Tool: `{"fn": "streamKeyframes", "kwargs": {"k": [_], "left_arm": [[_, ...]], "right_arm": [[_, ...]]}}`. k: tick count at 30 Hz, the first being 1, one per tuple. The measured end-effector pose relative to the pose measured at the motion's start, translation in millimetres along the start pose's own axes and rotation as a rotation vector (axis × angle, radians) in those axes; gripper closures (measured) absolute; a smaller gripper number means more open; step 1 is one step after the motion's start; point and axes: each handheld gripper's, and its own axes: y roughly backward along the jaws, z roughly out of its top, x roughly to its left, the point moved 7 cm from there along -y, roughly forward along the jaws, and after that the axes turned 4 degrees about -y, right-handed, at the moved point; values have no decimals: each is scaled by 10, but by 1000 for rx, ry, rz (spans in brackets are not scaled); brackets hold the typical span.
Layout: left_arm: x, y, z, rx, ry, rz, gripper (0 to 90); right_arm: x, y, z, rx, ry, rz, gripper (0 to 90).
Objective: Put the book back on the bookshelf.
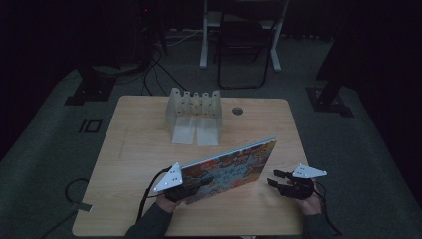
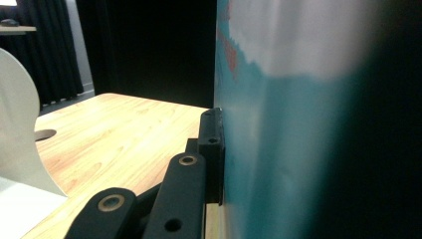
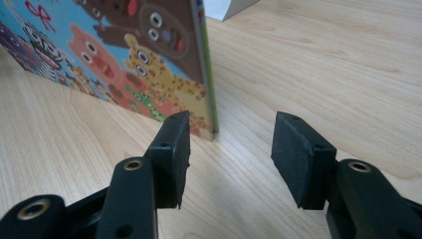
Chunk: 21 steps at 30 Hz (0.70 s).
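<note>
While stood on edge at table point(image 1: 129, 149) front: picture book point(image 1: 234, 167), clamped at one end by left gripper point(image 1: 186, 191). Right gripper point(image 1: 276, 179): jaws apart, empty, near free corner. Step: steadying upright. Next, probably: carry to file rack point(image 1: 194, 107).

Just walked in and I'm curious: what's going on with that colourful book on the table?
A person holds a gripper in each hand. The left gripper is shut on the picture book, which stands on edge on the wooden table. The right gripper waits open beside the book's free end. A clear rack stands farther back.
</note>
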Motion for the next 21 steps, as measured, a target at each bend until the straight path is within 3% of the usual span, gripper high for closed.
{"fn": "streamKeyframes", "kwargs": {"k": [9, 21], "left_arm": [[39, -1, 2, 1, 42, 16, 809], [38, -2, 18, 6, 45, 26, 811]], "right_arm": [[-23, -10, -48, 15, -8, -10, 489], [-49, -25, -101, 35, -12, -23, 479]]}}
